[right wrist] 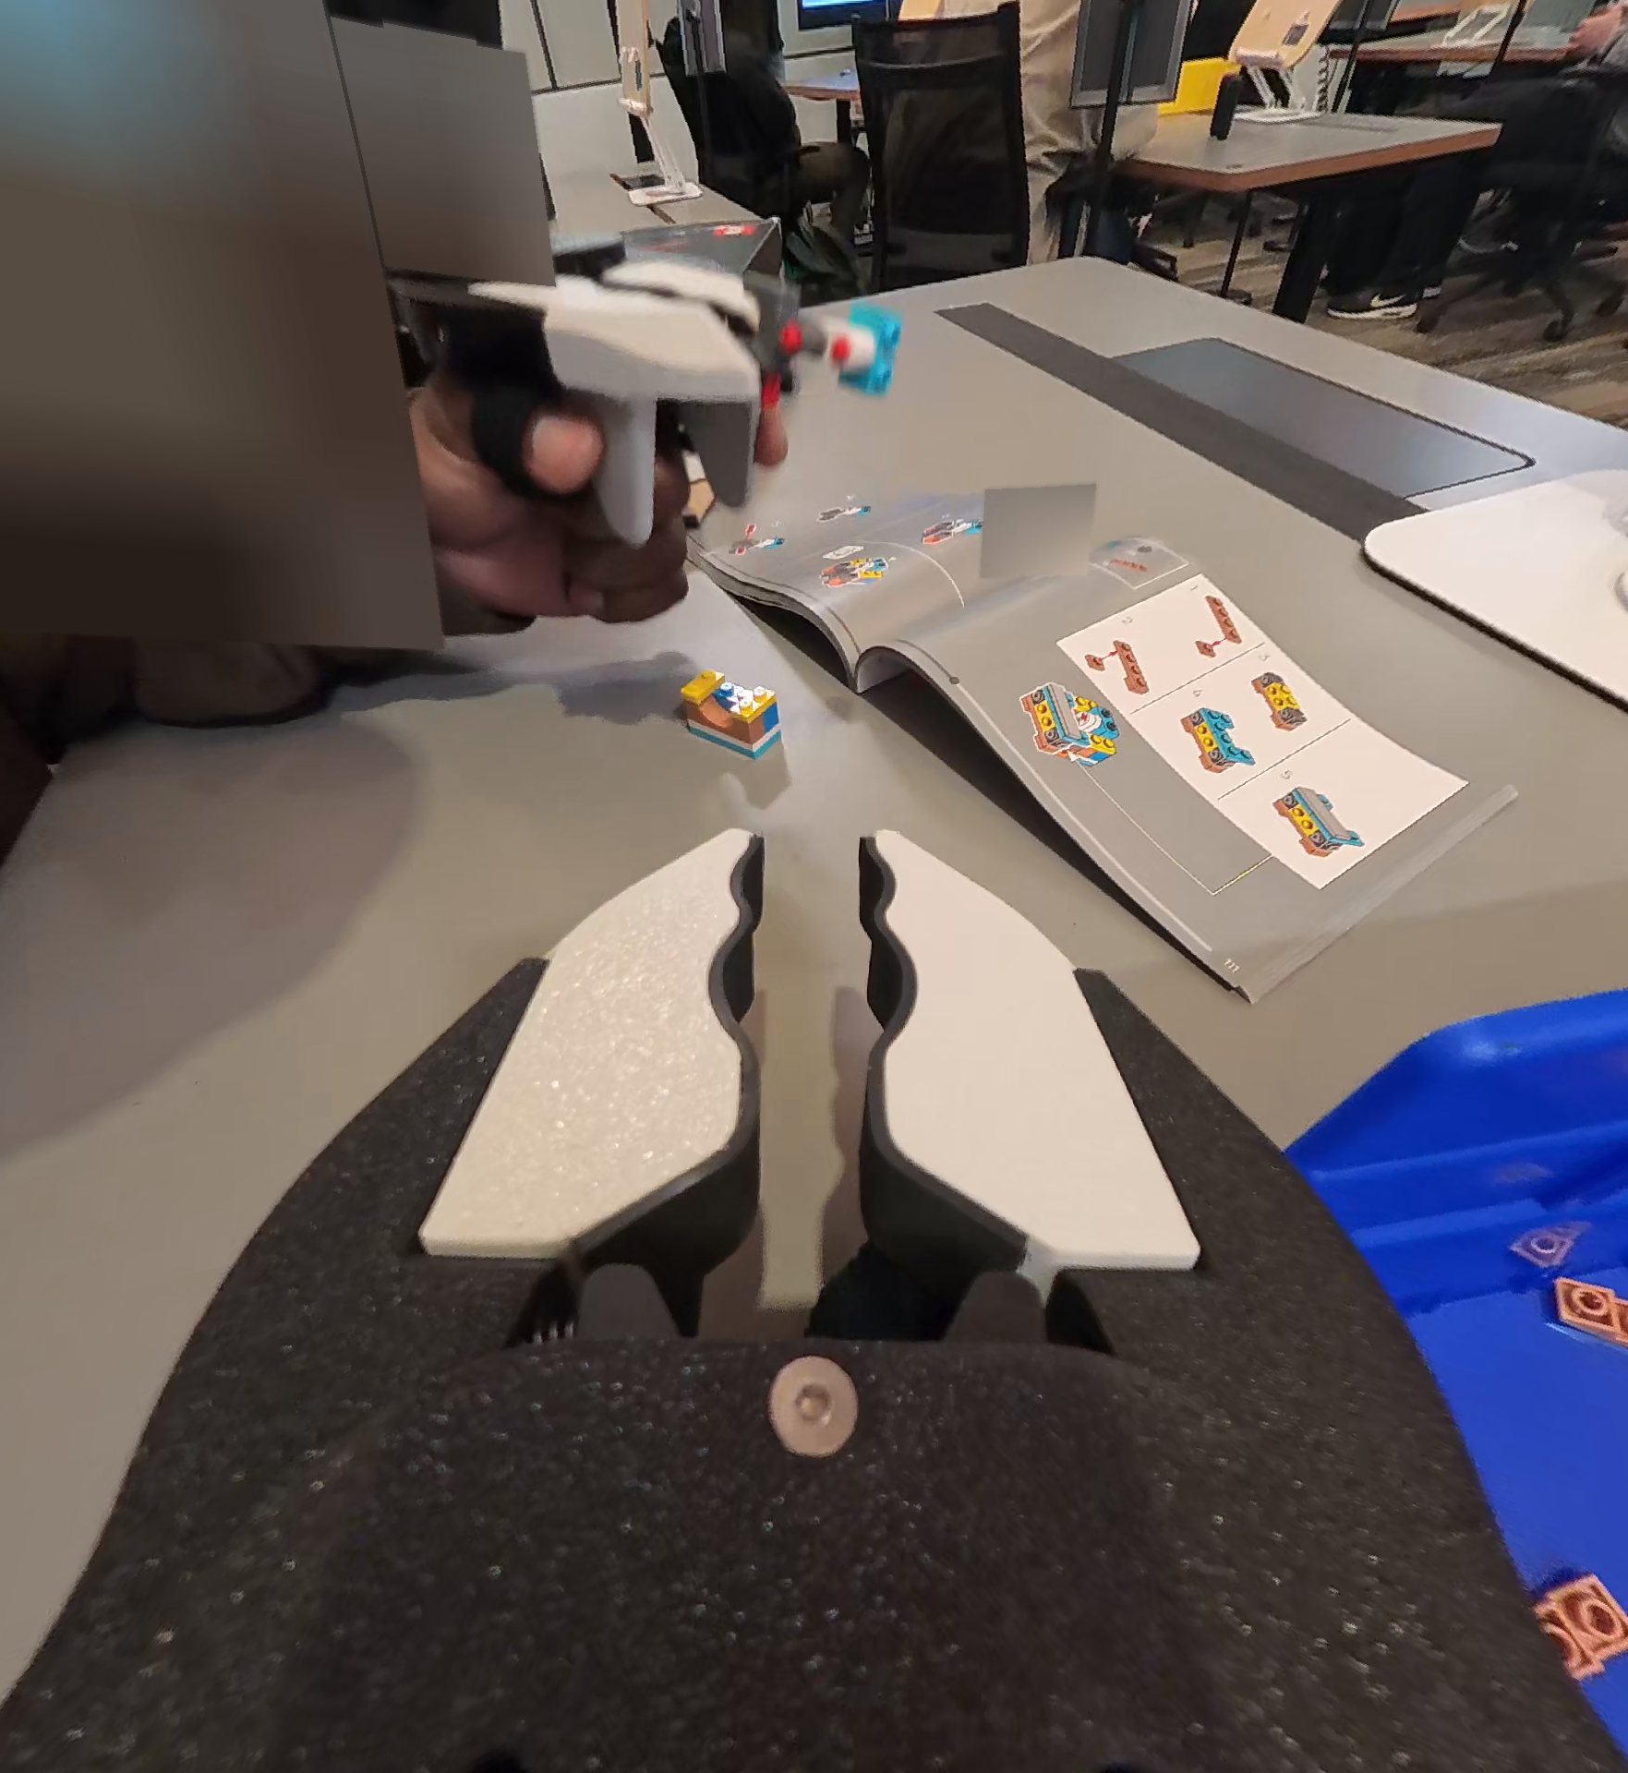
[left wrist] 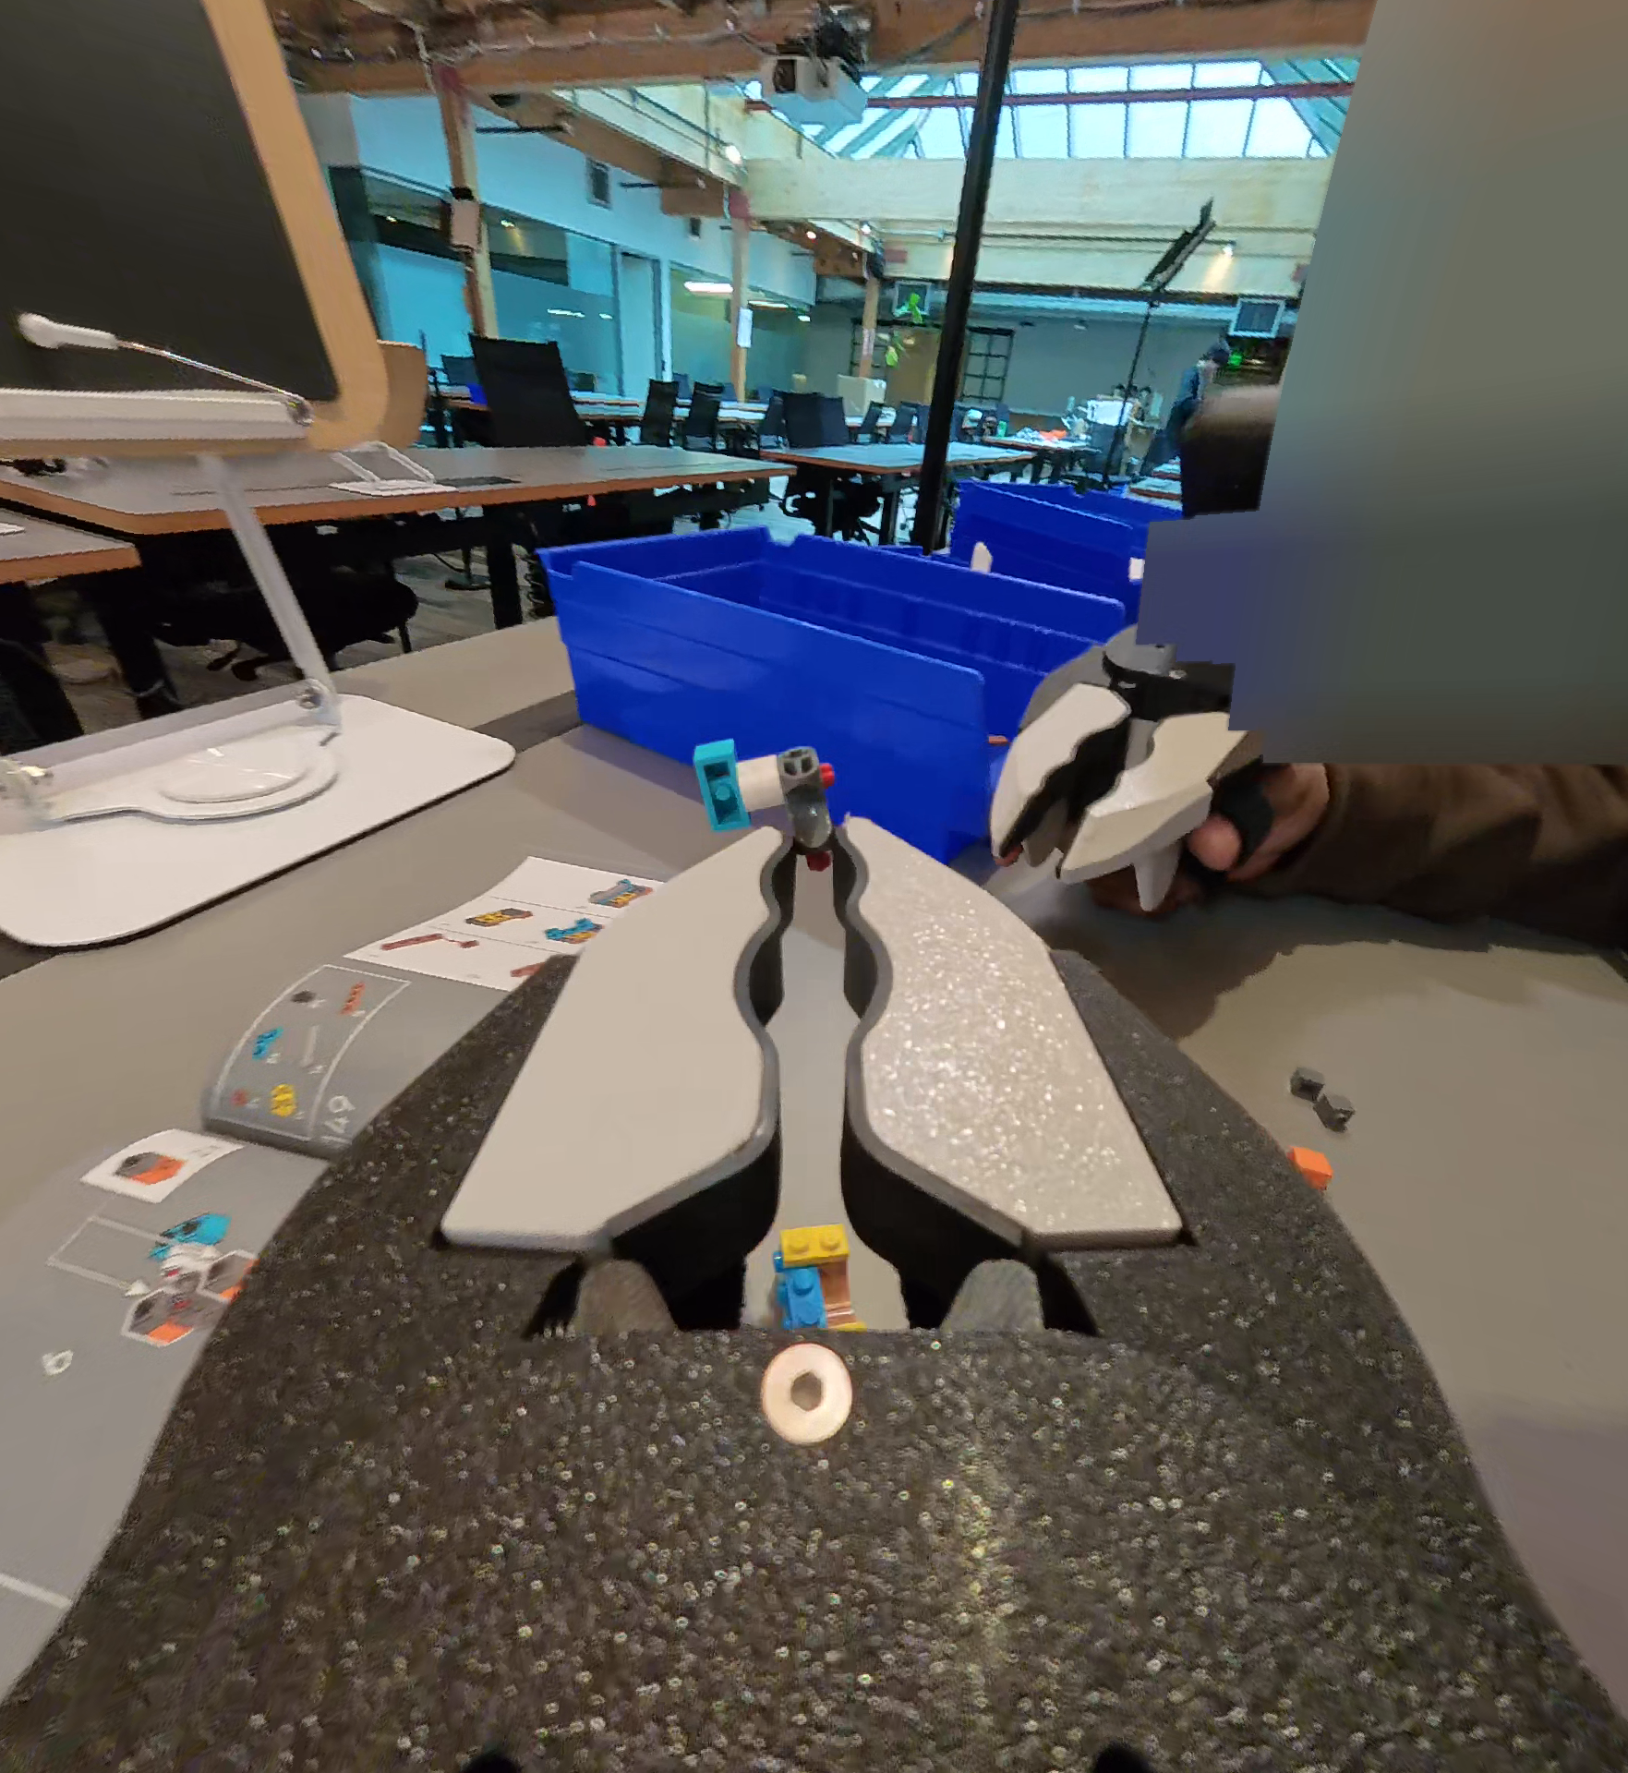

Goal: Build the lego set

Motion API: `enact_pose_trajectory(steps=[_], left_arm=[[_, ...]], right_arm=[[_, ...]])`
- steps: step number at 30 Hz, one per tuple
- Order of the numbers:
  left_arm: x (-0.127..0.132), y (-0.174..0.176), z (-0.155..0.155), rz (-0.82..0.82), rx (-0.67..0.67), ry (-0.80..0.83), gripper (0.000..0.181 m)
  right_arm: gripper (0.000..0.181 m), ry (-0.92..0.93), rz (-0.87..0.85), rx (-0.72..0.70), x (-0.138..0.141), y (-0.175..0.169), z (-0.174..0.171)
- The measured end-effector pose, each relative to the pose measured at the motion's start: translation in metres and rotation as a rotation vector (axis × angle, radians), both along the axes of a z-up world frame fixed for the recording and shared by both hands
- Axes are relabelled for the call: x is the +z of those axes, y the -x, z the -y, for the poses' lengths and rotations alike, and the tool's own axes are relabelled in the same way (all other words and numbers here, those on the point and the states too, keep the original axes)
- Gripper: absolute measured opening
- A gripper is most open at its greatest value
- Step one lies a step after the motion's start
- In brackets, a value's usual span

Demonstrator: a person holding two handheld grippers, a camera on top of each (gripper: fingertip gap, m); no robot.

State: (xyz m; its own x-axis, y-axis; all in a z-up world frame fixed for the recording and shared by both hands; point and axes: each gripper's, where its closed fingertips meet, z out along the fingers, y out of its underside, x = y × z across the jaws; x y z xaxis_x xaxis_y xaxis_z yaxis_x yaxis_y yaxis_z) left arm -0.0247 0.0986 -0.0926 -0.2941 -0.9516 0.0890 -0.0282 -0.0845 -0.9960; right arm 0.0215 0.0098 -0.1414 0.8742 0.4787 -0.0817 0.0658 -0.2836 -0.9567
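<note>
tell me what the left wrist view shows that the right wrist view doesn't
Only the left wrist view shows two dark grey pieces and an orange piece loose on the table. Only the right wrist view shows brown plates inside the blue bin. Both show the left gripper pinching a small grey, white and blue assembly, the open, empty right gripper, the instruction booklet and the small multicoloured build.

Grey table [right wrist: 311, 911] bears booklet [right wrist: 1126, 710], brick assembly [right wrist: 731, 712], bin [right wrist: 1510, 1199].
</note>
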Motion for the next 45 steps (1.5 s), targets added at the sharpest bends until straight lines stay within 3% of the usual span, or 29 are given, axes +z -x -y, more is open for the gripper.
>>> enact_pose_trajectory(steps=[14,18,24,33,45], left_arm=[[0.024,0.013,-0.032,0.045,0.137,-0.017,0.007],[0.031,0.018,-0.041,0.061,0.179,-0.048,0.007],[0.036,0.024,-0.052,0.07,0.234,-0.114,0.007],[0.037,0.029,-0.064,0.081,0.28,-0.153,0.007],[0.029,0.028,-0.066,0.066,0.265,-0.136,0.007]], right_arm=[[0.024,0.012,0.183,-0.09,-0.012,0.008,-0.024],[0.031,-0.001,0.36,-0.151,-0.017,0.005,-0.047],[0.046,0.108,0.683,-0.214,-0.049,-0.008,-0.088],[0.048,0.102,0.773,-0.369,-0.045,-0.029,-0.109],[0.047,0.018,1.004,-0.44,-0.026,-0.028,-0.113]])
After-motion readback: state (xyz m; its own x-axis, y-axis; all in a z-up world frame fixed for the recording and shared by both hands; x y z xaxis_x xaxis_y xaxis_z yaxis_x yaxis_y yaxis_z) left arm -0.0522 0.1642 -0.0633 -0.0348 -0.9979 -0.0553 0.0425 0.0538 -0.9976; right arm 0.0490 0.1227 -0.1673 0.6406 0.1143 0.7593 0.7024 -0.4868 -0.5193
